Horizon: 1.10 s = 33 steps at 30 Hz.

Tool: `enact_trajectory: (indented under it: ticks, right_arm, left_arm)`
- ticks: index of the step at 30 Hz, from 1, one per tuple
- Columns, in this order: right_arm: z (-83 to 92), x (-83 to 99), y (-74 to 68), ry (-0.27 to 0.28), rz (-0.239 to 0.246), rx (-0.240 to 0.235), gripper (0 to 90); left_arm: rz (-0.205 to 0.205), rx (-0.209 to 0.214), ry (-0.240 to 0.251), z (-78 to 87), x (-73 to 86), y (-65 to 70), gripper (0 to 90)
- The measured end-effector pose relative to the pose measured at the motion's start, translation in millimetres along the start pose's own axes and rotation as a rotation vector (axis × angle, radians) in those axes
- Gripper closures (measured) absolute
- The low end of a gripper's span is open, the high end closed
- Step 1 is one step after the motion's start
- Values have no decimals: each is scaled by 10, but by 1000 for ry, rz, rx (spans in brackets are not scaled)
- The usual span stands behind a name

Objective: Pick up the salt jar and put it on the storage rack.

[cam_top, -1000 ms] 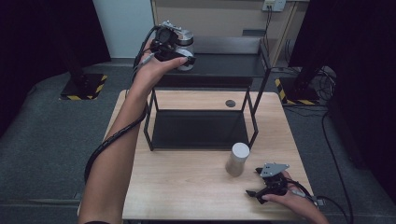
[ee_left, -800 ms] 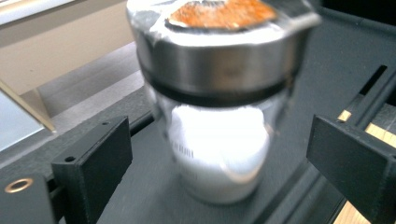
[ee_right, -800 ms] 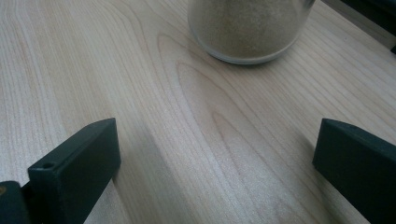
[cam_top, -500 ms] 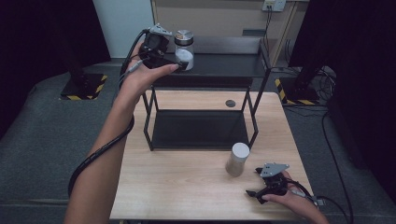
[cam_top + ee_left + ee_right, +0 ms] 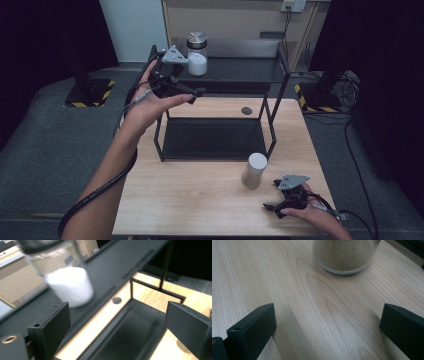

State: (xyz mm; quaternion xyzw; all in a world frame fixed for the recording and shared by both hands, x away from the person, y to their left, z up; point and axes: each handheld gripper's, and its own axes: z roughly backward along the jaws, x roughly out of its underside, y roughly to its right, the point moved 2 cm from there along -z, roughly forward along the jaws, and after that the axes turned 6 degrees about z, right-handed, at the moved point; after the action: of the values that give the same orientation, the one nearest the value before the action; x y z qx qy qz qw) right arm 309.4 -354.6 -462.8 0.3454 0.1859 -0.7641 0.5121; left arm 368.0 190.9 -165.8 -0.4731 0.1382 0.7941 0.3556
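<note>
Jar of white powder (image 5: 197,54) set free on the rack's top shelf (image 5: 240,70); left gripper (image 5: 176,84) (jaws spread, empty) is drawn back beside it.

Left forearm (image 5: 107,175) enters from six o'clock in the high view and extends toward twelve o'clock, hand raised well above table level. Left gripper (image 5: 187,92) points toward three o'clock, jaws set wide apart with nothing between them. Right hand (image 5: 307,212) sits low at five o'clock. Right gripper (image 5: 272,195) points toward nine o'clock, jaws spread wide, nothing clamped.
</note>
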Motion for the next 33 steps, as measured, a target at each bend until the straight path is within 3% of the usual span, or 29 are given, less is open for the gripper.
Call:
enact_trajectory:
  ticks: [8, 15, 16, 18, 24, 33]
  right_arm:
    - [0, -1, -2, -1, 1, 1, 16]
    - [0, -3, -7, -2, -1, 2, 16]
    - [0, -3, -7, -2, -1, 2, 16]
    - [0, -3, -8, -2, -1, 2, 16]
    - [1, -3, -19, -3, -4, 6, 15]
    - [1, -3, -19, -3, -4, 6, 15]
  left_arm:
    - [-15, 52, -27, -90, 380, 229, 58]
    - [1, 96, -77, -257, 866, 421, 79]
    - [1, 96, -77, -257, 866, 421, 74]
    - [13, 104, -93, -346, 1076, 488, 69]
    - [38, 120, -123, -497, 1478, 527, 63]
    - [25, 145, -188, -633, 1949, 586, 54]
